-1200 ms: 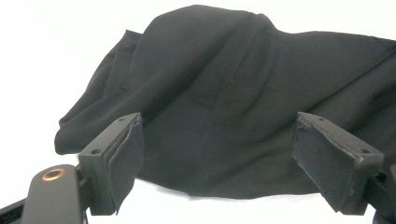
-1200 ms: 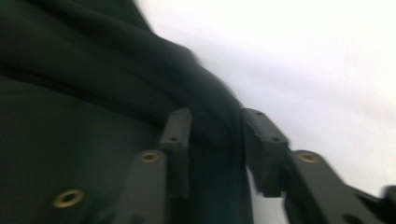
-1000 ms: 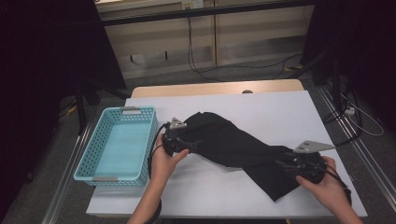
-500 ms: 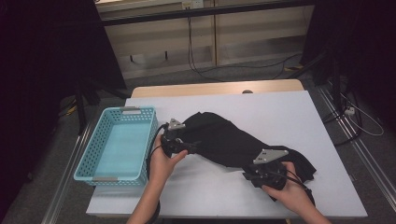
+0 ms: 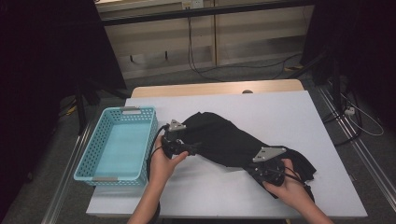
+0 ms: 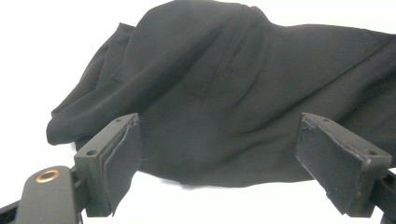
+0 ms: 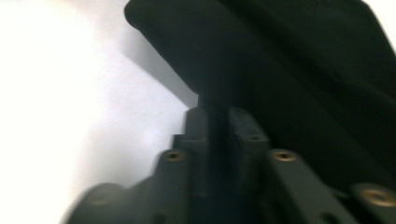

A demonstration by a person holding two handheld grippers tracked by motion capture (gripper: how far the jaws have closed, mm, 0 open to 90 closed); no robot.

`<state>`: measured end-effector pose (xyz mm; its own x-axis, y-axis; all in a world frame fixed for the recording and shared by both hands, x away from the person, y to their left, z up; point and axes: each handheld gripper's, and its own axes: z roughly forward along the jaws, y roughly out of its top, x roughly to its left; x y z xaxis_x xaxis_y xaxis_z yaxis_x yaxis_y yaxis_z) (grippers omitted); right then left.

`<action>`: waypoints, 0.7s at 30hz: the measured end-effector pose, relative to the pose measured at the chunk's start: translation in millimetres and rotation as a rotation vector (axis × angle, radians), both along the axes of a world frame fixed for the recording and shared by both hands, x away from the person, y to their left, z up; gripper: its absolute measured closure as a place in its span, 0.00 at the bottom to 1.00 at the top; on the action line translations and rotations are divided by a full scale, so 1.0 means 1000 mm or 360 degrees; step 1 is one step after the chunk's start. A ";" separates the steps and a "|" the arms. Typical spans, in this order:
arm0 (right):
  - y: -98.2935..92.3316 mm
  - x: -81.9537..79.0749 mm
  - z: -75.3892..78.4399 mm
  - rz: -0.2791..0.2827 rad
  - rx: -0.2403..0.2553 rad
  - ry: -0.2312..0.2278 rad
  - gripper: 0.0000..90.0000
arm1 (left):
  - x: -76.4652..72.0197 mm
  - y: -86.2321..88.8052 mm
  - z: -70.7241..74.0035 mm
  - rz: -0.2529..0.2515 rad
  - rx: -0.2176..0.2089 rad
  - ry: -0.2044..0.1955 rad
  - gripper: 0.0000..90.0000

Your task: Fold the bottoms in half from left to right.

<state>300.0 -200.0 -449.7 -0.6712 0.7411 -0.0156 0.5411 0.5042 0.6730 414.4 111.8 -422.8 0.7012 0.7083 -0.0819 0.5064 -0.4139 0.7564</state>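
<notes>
Black cloth (image 5: 233, 142), a limp garment, lies across the middle of the white table (image 5: 280, 109), running from centre-left down toward the near right edge. No brand, label or writing readable anywhere.

Table top is plain white w/ a wooden strip along its far edge. Turquoise perforated basket (image 5: 95, 161) sits at the table's left end, just beside the cloth's left end. Behind the table: dim room, pale cabinet fronts, cables on a grey floor, dark drapes both sides.

Left gripper (image 5: 194, 147) rests at the cloth's left end, jaws spread wide; in the left gripper view the fabric lies between and beyond the pads (image 6: 119, 156), not pinched.

Right gripper (image 5: 261, 173) sits at the cloth's near edge. Its jaws have just been closing; in the right gripper view they're pressed nearly together w/ dark fabric nipped at the tips.

Vs a sec ago: right hand has come in from the table's right end toward centre, and that end of the cloth is now bunched up. Left hand and basket unchanged.
</notes>
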 end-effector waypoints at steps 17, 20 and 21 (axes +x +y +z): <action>-0.024 -0.024 0.021 0.0058 0.0197 0.0073 0.96 | 0.001 -0.003 0.002 -0.0011 -0.0007 0.0001 0.17; -0.029 -0.031 0.026 0.0087 0.0220 0.0065 0.96 | 0.001 -0.004 0.004 -0.0017 -0.0004 -0.0011 0.17; -0.031 -0.032 0.027 0.0082 0.0228 0.0056 0.96 | 0.002 -0.004 0.004 -0.0028 0.0002 -0.0009 0.17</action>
<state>267.6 -230.6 -422.6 -0.7066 0.6987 0.1119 0.5414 0.4319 0.7214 416.0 107.4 -418.5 0.7139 0.6959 -0.0772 0.4949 -0.4235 0.7588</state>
